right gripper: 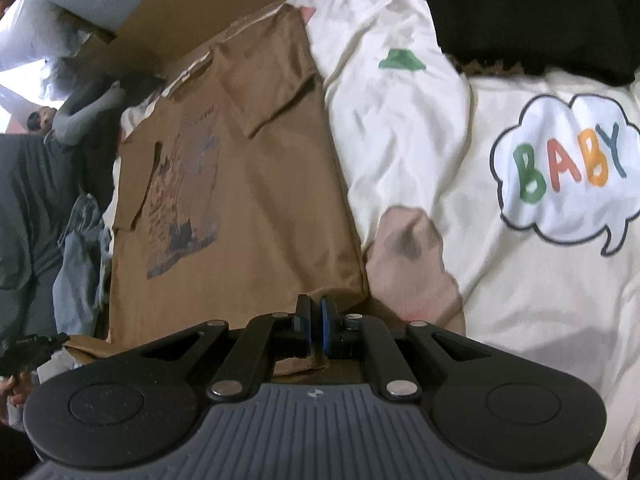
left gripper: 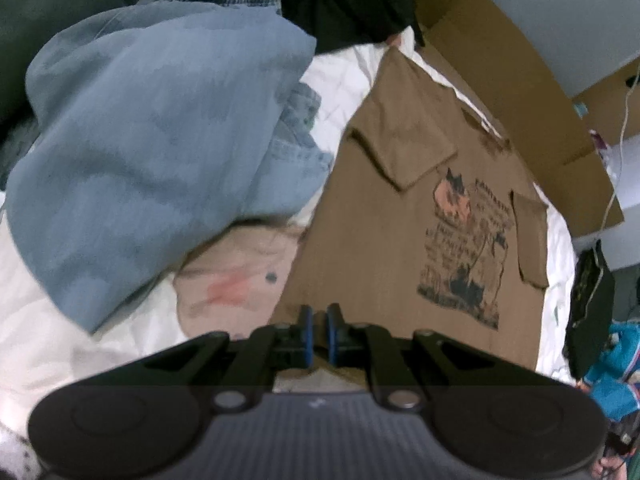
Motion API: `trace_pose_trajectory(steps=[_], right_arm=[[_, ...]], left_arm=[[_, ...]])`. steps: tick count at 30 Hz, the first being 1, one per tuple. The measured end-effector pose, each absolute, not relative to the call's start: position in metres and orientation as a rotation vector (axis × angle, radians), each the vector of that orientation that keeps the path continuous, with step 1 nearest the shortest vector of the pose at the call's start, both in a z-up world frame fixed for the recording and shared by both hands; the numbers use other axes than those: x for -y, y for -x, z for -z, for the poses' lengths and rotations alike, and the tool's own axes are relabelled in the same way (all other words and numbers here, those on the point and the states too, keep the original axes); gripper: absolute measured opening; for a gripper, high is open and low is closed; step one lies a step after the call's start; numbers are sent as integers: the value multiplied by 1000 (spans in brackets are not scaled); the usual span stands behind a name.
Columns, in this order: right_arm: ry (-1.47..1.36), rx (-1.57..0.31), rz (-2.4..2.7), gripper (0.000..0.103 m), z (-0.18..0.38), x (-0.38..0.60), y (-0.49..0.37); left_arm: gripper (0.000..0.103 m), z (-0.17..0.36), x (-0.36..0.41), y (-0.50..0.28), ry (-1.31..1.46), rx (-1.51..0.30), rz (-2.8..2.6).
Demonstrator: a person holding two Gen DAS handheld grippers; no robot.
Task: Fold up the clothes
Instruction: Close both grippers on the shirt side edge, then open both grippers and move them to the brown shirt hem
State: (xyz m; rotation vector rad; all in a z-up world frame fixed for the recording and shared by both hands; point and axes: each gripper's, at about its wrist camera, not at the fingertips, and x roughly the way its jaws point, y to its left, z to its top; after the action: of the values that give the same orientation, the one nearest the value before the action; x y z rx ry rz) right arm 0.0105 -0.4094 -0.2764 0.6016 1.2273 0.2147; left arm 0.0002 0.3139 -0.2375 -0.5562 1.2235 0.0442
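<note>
Both tongs, left tongs [left gripper: 319, 312] and right tongs [right gripper: 315, 305], clench the brown T-shirt [left gripper: 372, 248] hem on the bed [right gripper: 520, 300]; uneven lifting could undo its folded sleeves

The left hand-held gripper [left gripper: 319, 316] was matte black: two angled link arms each side, joined by round silver pivot pins. Its fingers [left gripper: 305, 322] carried blue pads along their inner faces. Behind them sat a broad body, grey and ribbed in the middle, with a small pale mark at the ribbed part's front edge and a round black disc at either end. The right hand-held gripper [right gripper: 315, 312] looked the same: black links, silver pins, blue-padded fingers [right gripper: 325, 316], ribbed grey body, twin discs.
</note>
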Motion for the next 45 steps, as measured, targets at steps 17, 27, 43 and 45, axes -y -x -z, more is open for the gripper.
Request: trace_pose_trajectory(steps=[17, 27, 43, 45], right_arm=[[-551, -1214, -141, 0, 293, 400, -68], [-480, -1243, -114, 0, 309, 383, -97], [-482, -1254, -6, 28, 313, 389, -103], [-487, -1248, 7, 31, 312, 393, -98]], left_arm=[[7, 279, -315, -72, 587, -1229, -82], [0, 304, -324, -101, 597, -1231, -139], [12, 307, -293, -100, 347, -1290, -47], [22, 309, -289, -100, 300, -1291, -58]])
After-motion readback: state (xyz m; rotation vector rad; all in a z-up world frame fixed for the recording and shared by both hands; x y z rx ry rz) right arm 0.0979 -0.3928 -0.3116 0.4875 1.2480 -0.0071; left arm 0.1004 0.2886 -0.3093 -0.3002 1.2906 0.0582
